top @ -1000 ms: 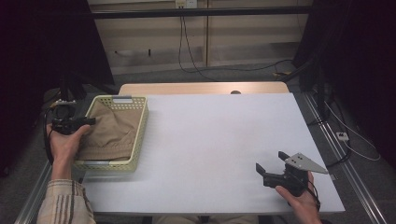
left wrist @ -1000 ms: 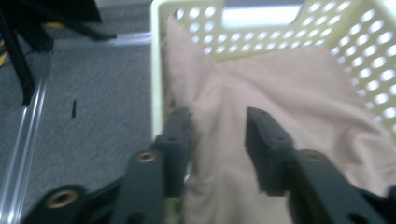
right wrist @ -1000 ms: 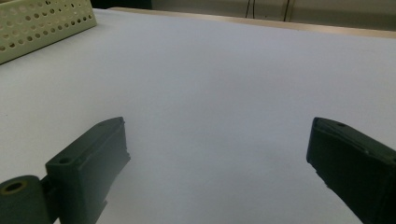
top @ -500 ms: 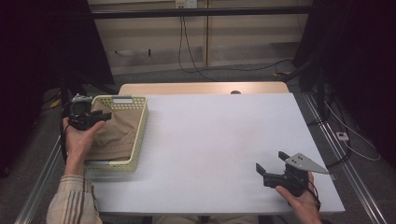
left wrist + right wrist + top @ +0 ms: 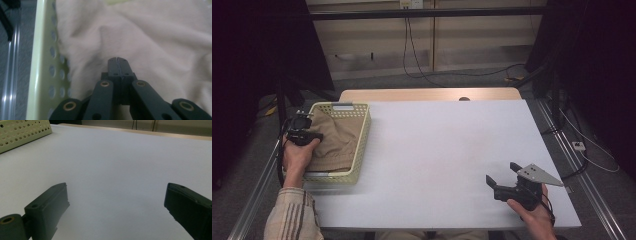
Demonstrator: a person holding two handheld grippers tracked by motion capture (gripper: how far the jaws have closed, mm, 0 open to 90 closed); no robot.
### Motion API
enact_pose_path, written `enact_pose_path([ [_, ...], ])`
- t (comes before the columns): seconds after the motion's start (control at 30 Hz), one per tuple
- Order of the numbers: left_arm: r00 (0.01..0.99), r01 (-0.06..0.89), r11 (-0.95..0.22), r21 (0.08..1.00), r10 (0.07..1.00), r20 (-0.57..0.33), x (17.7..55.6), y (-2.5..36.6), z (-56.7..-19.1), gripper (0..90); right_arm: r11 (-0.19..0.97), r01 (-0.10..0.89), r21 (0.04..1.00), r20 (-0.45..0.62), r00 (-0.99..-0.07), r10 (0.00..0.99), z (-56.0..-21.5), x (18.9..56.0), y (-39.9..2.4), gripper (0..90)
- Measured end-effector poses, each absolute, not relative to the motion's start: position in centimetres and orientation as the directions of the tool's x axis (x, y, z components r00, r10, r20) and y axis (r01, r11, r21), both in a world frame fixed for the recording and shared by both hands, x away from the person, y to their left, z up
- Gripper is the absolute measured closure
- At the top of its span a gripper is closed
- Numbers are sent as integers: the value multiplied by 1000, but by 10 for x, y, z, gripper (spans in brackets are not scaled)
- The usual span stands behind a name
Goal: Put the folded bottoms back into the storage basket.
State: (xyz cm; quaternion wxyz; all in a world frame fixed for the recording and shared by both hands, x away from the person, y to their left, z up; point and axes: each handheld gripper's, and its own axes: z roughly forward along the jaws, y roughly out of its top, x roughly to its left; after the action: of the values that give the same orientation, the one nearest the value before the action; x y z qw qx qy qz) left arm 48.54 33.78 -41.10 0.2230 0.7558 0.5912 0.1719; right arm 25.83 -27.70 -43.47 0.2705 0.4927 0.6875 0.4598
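A tan cloth (image 5: pixel 337 140) lies crumpled in a pale yellow perforated basket (image 5: pixel 363 135) at the table's left edge. My left gripper (image 5: pixel 314 135) hangs over the basket's left side, tips down on the cloth (image 5: pixel 150 37). In the left gripper view its jaws (image 5: pixel 117 60) have just been closing and now meet flush, shut, with no fabric visible between them. The basket wall (image 5: pixel 42 50) runs just left of them. My right gripper (image 5: pixel 501 171) rests low at the front right of the white table (image 5: pixel 437 140), open, with bare tabletop between its jaws (image 5: pixel 117 192).
A corner of the basket (image 5: pixel 25 131) stands far off in the right gripper view. A wooden strip (image 5: pixel 427 95) borders the table's far edge, and metal rails (image 5: pixel 582 170) run along both sides. Cables trail across the floor behind.
My left hand has moved right and down from the basket's outer left edge onto the cloth inside. The right hand and its gripper have stayed put.
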Motion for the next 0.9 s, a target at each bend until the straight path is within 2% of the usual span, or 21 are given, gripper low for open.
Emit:
enact_pose_path([
  [0.2,238,878,-234,417,970,42,494,333,-424,900,97,427,899,77,-373,925,-435,259,-277,50],
  [0.33,234,895,-238,378,970,57,497,332,-428,900,92,427,899,82,-371,925,-435,258,-277,51],
  [0.63,238,895,-239,376,970,49,498,332,-430,900,98,428,898,76,-371,926,-435,258,-277,51],
  [0.9,237,897,-214,387,971,-13,499,335,-431,900,97,430,898,78,-371,925,-435,259,-277,51],
])
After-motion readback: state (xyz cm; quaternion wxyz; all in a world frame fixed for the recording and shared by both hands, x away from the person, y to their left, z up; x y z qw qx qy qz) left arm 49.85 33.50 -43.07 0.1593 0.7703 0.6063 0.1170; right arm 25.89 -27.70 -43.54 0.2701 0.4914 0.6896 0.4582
